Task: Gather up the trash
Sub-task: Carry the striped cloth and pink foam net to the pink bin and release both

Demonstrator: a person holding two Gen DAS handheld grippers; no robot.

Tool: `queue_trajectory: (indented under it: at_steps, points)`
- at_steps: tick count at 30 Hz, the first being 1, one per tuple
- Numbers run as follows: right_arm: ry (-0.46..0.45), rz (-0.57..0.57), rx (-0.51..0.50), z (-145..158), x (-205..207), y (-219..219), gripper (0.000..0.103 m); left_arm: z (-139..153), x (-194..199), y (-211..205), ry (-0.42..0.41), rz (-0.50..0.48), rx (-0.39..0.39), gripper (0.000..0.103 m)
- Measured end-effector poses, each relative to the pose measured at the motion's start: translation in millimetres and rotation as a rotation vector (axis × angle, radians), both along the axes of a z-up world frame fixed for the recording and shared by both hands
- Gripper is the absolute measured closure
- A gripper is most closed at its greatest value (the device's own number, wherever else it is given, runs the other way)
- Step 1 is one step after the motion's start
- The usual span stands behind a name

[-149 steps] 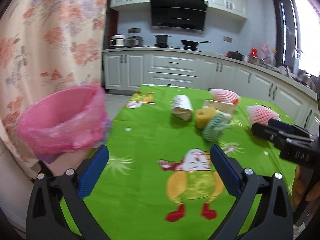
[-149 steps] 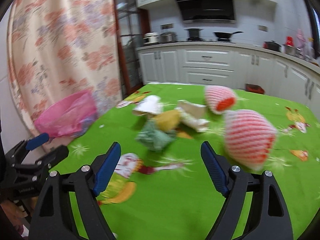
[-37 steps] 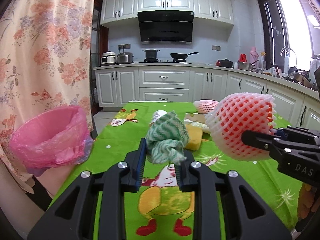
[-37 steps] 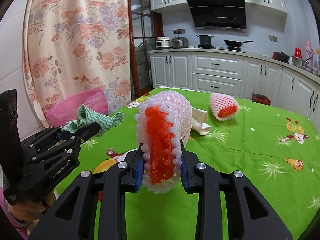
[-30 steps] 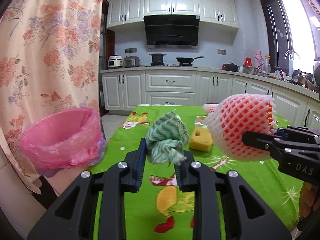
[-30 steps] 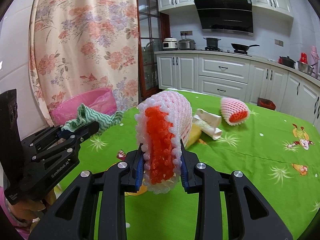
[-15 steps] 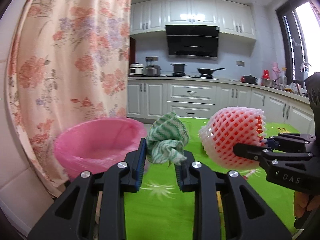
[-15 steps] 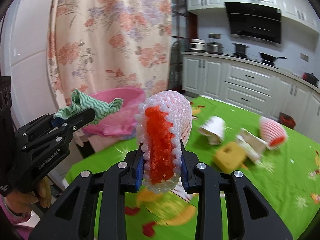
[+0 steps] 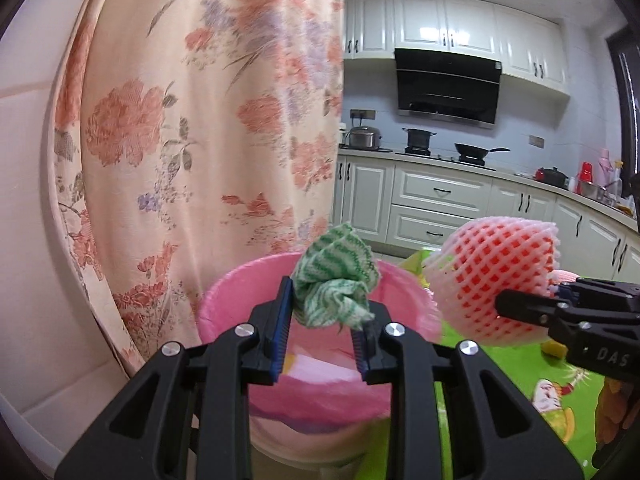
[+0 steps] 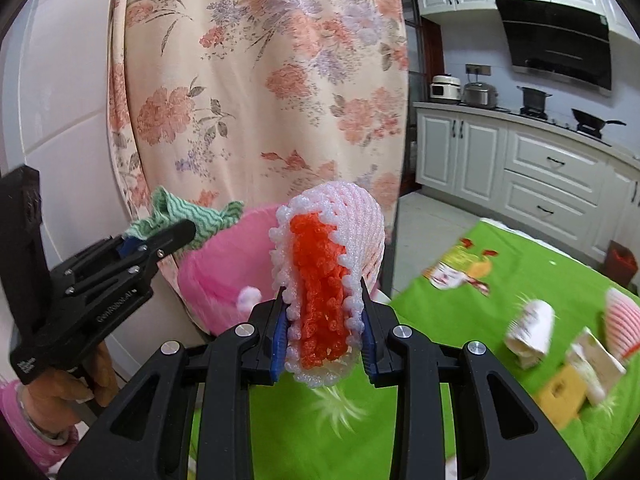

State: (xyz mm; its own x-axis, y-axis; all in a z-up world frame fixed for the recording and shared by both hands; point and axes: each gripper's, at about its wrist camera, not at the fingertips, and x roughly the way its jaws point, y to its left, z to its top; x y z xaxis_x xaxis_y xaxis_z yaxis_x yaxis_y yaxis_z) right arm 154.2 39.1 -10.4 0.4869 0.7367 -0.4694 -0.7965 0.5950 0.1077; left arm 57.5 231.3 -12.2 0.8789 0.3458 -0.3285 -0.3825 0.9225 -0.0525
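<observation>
White kitchen cabinets (image 9: 440, 196), black range hood (image 9: 448, 92), floral curtain (image 9: 200, 120).

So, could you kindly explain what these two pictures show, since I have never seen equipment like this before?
There is no robot here: a person holds a hand-operated gripper in each hand, and a wide-angle camera on each looks forward along its two fingers. One picture comes from the left gripper, the other from the right gripper.

The left gripper is shut on a crumpled green-and-white cloth, in front of a bin lined with a pink bag. The right gripper is shut on a pink-and-red foam fruit net. Each gripper also shows from the side in the other's picture, and a hand grips the left one's handle.

On the table with the green cloth lie more scraps: a white paper cup on its side, a yellow sponge, a white wrapper and another foam net. Behind is a flowered curtain and a kitchen.
</observation>
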Motion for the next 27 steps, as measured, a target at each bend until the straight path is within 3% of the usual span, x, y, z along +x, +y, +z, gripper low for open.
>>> queue_trajectory:
  at_steps: [6, 8, 9, 10, 11, 12, 17, 27]
  points:
    - [0.008, 0.011, -0.035, -1.1, 20.9, 40.6, 0.072, -4.0, 18.9, 42.3, 0.009, 0.039, -0.047, 0.074]
    - [0.019, 0.021, -0.044, -3.8, 26.7, 51.7, 0.07, -6.2, 25.8, 50.8, 0.018, 0.03, -0.066, 0.059]
    - [0.024, 0.034, -0.051, -6.0, 29.5, 59.4, 0.065, -7.1, 27.7, 53.0, 0.024, 0.045, -0.065, 0.052]
    - [0.027, 0.04, -0.061, -7.9, 31.0, 63.0, 0.058, -8.0, 27.9, 56.5, 0.021, 0.085, -0.061, 0.035]
    - [0.032, 0.043, -0.076, -10.5, 32.5, 67.6, 0.043, -8.3, 25.8, 59.4, 0.009, 0.109, -0.064, 0.028]
    - [0.027, 0.041, -0.075, -11.3, 31.7, 68.1, 0.038, -8.7, 23.5, 61.4, 0.002, 0.121, -0.071, 0.028]
    - [0.016, 0.042, -0.053, -16.3, 23.1, 52.8, 0.038, -11.7, 9.4, 68.4, 0.01, 0.157, -0.078, 0.023]
    - [-0.007, -0.013, -0.025, -22.6, -0.2, 1.5, 0.037, -16.5, 3.0, 45.1, 0.038, 0.131, -0.084, 0.014]
